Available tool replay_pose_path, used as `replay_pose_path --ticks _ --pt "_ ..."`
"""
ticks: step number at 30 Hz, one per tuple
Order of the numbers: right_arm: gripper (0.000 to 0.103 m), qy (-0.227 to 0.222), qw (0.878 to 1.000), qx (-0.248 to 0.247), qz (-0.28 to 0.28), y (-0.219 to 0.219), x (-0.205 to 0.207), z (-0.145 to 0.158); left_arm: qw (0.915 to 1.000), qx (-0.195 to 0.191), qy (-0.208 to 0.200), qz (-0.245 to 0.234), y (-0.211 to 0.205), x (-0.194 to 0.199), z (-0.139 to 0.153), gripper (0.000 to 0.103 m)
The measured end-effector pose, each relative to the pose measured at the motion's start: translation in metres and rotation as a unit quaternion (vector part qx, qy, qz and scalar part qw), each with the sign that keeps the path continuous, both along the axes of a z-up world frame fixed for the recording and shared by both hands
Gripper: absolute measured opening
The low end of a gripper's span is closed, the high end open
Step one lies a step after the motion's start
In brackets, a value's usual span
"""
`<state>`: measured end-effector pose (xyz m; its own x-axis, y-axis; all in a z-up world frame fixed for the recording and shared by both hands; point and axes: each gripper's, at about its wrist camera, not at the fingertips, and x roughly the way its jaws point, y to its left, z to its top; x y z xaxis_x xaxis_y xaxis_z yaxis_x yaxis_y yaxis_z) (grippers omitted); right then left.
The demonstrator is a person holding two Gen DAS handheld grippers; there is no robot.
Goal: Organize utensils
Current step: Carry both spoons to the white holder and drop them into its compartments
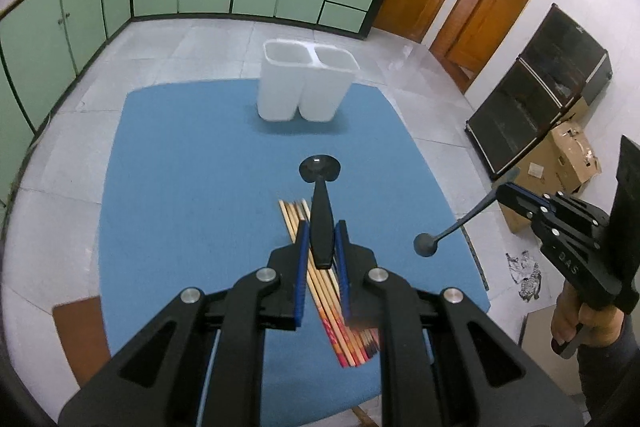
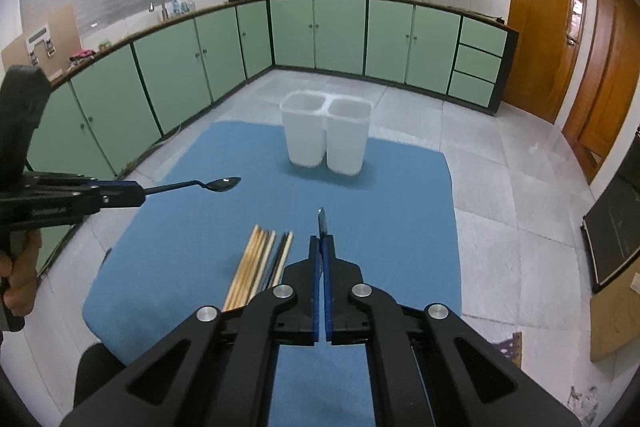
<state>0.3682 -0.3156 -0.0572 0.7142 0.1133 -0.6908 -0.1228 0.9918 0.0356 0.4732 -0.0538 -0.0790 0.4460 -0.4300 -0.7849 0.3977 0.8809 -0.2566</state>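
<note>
Both grippers are off the table with a spoon each. The left gripper [image 1: 322, 227] is clenched on the wide handle of a black spoon [image 1: 320, 169], blue pads pressing it from both sides, bowl sticking out forward over the blue mat [image 1: 180, 187]. In the right wrist view that same left gripper [image 2: 136, 193] comes in from the left side, spoon held about level, its shiny bowl [image 2: 224, 184] hanging over the mat's left part, short of the holder. The right gripper [image 2: 322, 247] is squeezed fully together on the second dark spoon [image 2: 321, 221], which from its own camera is just a thin edge poking out past the fingertips. In the left wrist view you get it better: the right gripper [image 1: 506, 187] sits off to the right with the spoon [image 1: 426, 245] angled down and left, round bowl low, over the mat's right edge, and a hand [image 1: 576, 315] wraps the grip below. A bundle of wooden chopsticks [image 2: 256, 263] lies flat on the near part of the mat, just left of the right gripper's fingers and right under the left one. The white two-compartment utensil holder [image 2: 326, 133] stands upright at the far edge of the mat, and both compartments look empty from here. Green cabinets [image 2: 340, 35] run along the far wall.
</note>
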Motion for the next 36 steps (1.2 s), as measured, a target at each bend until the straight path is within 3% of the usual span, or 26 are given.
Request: replay_pose_path --ticks 5,9,18,23,32,35,36 --pt "0.002 -0.028 1.0 0.01 0.001 0.0 0.028 0.021 0.9999 -0.007 -0.01 0.01 -0.006 0.035 0.032 0.012" --pt "0.002 -0.049 0.999 0.008 -0.005 -0.001 0.068 0.04 0.9997 -0.012 0.011 0.019 -0.016 0.079 0.044 0.012" --pt "0.002 -0.072 0.996 0.014 -0.041 -0.022 0.175 0.062 0.9978 0.002 0.051 0.043 -0.039 0.167 0.038 0.012" --pt "0.002 -0.068 0.996 0.01 -0.056 -0.032 0.224 0.047 0.9969 0.008 0.062 0.047 -0.054 0.2 0.025 0.012" --pt "0.002 -0.012 0.998 0.002 -0.065 -0.032 0.28 -0.016 0.9965 0.014 0.067 0.048 -0.074 0.234 0.0 0.014" --pt "0.01 -0.01 0.998 0.006 -0.066 -0.032 0.285 -0.021 0.9968 0.012 0.061 0.051 -0.071 0.238 -0.004 0.017" --pt "0.013 -0.011 0.998 0.005 -0.065 -0.031 0.286 -0.02 0.9968 0.011 0.059 0.052 -0.071 0.238 -0.006 0.022"
